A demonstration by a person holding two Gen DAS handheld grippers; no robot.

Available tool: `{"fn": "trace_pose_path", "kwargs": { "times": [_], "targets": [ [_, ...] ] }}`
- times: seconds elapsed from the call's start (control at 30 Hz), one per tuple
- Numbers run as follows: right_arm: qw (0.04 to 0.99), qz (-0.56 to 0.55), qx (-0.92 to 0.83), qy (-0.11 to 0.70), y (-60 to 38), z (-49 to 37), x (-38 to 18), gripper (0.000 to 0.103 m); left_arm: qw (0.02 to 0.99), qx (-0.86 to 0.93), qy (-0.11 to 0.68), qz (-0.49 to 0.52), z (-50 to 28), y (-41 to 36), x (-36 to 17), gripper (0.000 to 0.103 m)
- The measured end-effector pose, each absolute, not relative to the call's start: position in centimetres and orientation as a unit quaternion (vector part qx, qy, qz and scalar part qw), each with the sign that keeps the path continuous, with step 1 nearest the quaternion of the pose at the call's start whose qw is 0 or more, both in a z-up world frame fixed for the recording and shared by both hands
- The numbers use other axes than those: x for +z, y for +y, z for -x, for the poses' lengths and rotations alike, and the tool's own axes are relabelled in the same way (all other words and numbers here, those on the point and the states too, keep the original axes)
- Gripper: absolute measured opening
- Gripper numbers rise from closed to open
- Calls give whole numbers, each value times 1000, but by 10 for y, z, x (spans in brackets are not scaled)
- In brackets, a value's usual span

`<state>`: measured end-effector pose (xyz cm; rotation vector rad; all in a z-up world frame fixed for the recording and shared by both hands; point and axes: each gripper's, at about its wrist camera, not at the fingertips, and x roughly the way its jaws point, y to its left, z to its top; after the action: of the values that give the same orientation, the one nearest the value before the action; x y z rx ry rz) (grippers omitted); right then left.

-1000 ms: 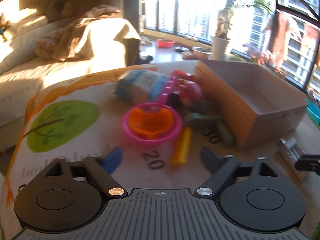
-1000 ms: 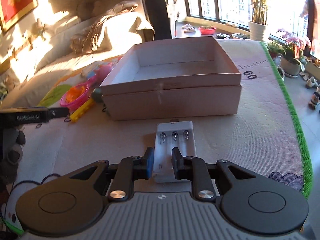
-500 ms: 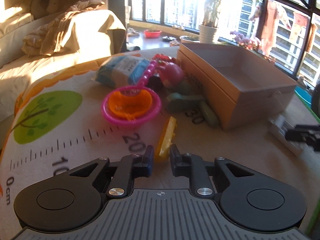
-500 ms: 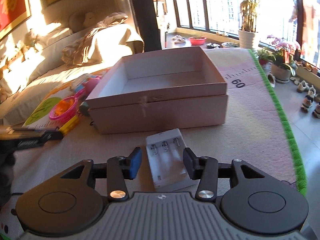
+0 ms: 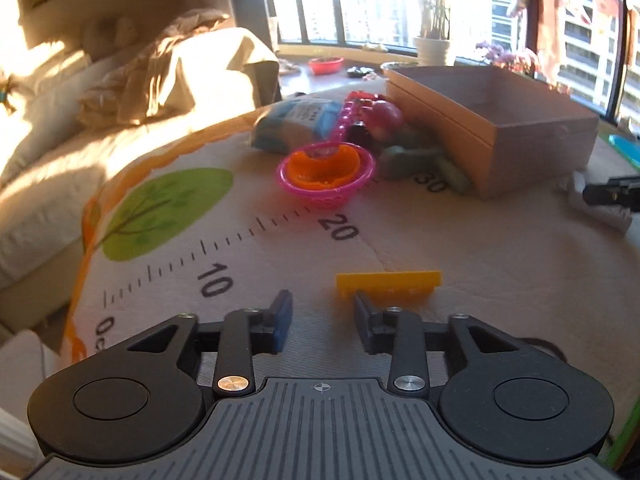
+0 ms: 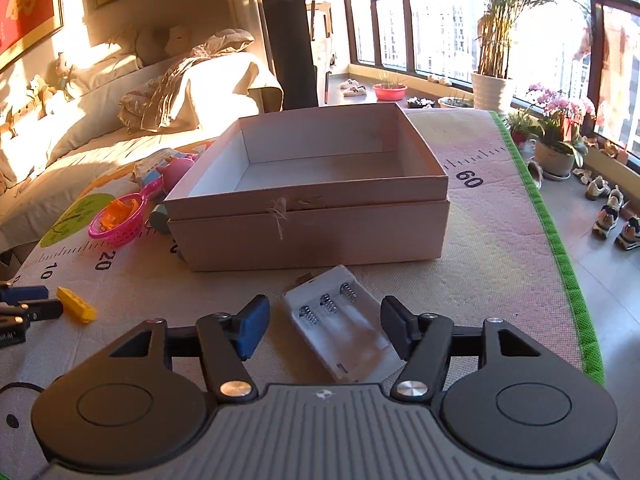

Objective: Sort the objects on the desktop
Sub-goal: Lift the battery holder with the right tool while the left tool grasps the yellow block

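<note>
Lying flat on the counter (image 5: pixel 460 248), a measuring-tape mat carries everything here. In the left wrist view, the left tongs (image 5: pixel 322 314) stand open and hold nothing. Just ahead of their right finger (image 5: pixel 362 316) rests a yellow block (image 5: pixel 388 283), laid crosswise and slightly to the right of the gap; whether the finger touches it cannot be told. Farther ahead, a pink basket (image 5: pixel 326 178) holds an orange piece (image 5: pixel 324 164). Beyond the basket lies a blue packet (image 5: pixel 294 124), with a red-pink toy (image 5: pixel 384 116) to the right of it. A green toy (image 5: pixel 416 158) sits to the right of the basket, against the near wall of a cardboard box (image 5: pixel 520 148), which stands ahead and to the right of these tongs.

In the right wrist view, the right tongs (image 6: pixel 324 326) are also spread wide and grip nothing. A white battery holder (image 6: pixel 340 316) lies between the two fingers, clear of both, with its springs at the far end. Straight ahead, near the holder but apart from it, the open cardboard box (image 6: pixel 312 236) stands with nothing visible inside. Left of the box are the pink basket (image 6: pixel 116 220) and the red-pink toy (image 6: pixel 176 172). Far to the left of these tongs, the yellow block (image 6: pixel 76 310) lies beside the tips of the left tongs (image 6: pixel 36 300).
</note>
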<state>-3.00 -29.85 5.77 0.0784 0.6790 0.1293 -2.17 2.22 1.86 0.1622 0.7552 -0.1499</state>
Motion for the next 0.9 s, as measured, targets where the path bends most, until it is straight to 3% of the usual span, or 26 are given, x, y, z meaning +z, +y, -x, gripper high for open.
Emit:
{"fn": "trace_pose_path", "kwargs": {
  "times": [0.07,0.4,0.57,0.8,0.9],
  "targets": [
    [941,-37,58,330,-300,30,57,69,922,-86,372,-62,20,24,20,59],
    [935,-70,84,337,-309,29,56,76,917,-118,378,-39,24,16,19,74],
    [914,-100,163,357,-293,35,58,81,913,-143,382,-26,27,8,17,87],
    [937,-18,143,317,-278,43,68,81,925,-111,358,-67,13,-14,10,88],
    [938,-2,121,326,-287,38,64,87,923,-108,365,-60,6,-12,7,88]
  ]
}}
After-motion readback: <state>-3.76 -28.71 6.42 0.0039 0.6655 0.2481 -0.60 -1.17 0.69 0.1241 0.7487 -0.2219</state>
